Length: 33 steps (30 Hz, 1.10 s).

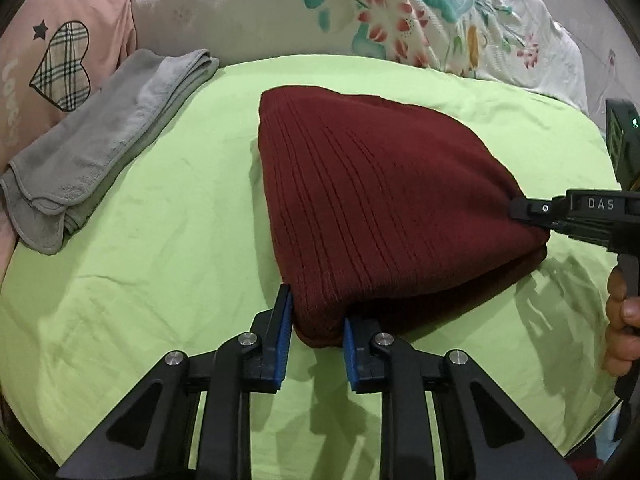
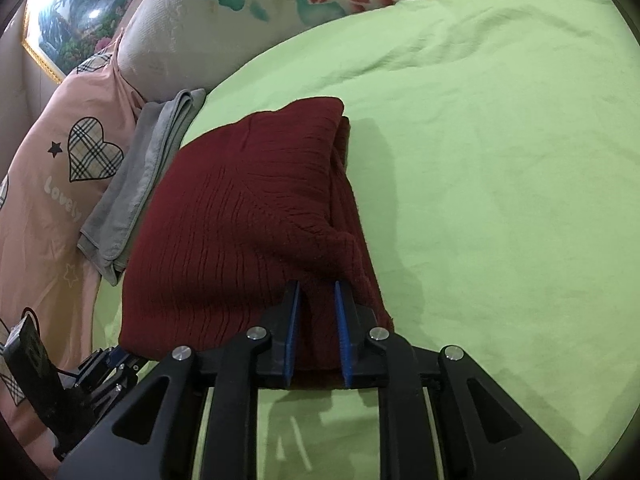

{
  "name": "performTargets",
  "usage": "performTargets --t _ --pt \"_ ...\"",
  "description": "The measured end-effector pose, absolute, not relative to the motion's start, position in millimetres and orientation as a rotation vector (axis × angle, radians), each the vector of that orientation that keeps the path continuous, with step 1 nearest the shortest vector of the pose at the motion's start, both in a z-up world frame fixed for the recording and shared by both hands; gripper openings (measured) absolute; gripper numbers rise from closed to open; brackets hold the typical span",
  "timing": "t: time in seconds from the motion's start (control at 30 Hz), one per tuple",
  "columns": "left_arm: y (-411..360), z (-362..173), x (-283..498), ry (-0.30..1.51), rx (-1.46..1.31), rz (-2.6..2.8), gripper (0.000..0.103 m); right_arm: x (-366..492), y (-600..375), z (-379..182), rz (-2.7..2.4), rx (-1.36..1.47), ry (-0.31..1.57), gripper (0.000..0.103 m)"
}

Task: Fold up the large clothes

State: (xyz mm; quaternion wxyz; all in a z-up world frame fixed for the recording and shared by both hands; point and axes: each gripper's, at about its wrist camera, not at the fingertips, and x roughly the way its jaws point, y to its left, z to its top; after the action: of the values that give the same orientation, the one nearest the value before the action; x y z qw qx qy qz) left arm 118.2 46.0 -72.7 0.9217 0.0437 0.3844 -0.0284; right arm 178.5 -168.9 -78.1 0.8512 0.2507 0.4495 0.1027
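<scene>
Both tools are seen over a bed (image 1: 140,240) covered by a lime-green sheet, backed by floral and pink bedding. Near corners of the folded maroon sweater (image 1: 380,200) are pinched by the left tool (image 1: 316,320) and right tool (image 2: 318,312), jaws narrowly parted around the knit.

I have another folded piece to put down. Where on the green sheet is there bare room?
The widest bare stretch of green sheet lies right of the red sweater. A narrower strip runs between the sweater and the grey towel. It is crowded where the towel meets the pink pillow.
</scene>
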Motion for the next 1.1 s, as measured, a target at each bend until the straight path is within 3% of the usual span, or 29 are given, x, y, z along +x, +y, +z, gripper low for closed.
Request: performTargets --t 0.13,0.4,0.53,0.63,0.97,1.1 --pt "57.7 -58.4 107.4 0.781 0.042 -0.145 0.029 175.2 -172.7 -71.2 0.245 0.553 0.941 0.019" --pt "70.6 -9.5 83.7 0.624 -0.028 -0.316 0.028 160.2 -153.5 -38.5 0.367 0.508 0.864 0.019" --pt "59.5 -26.2 113.4 0.697 -0.043 -0.382 0.026 167.6 -141.2 -60.0 0.334 0.492 0.936 0.019" --pt "50.7 -54.7 138.6 0.828 -0.01 -0.347 0.017 170.6 -143.3 -74.2 0.317 0.51 0.962 0.019" --pt "52.8 -56.5 139.7 0.838 -0.006 -0.343 0.017 170.4 -146.5 -44.8 0.322 0.503 0.881 0.019" --pt "49.8 -55.3 136.6 0.837 -0.005 -0.336 0.017 191.0 -145.4 -57.2 0.269 0.462 0.94 0.026"
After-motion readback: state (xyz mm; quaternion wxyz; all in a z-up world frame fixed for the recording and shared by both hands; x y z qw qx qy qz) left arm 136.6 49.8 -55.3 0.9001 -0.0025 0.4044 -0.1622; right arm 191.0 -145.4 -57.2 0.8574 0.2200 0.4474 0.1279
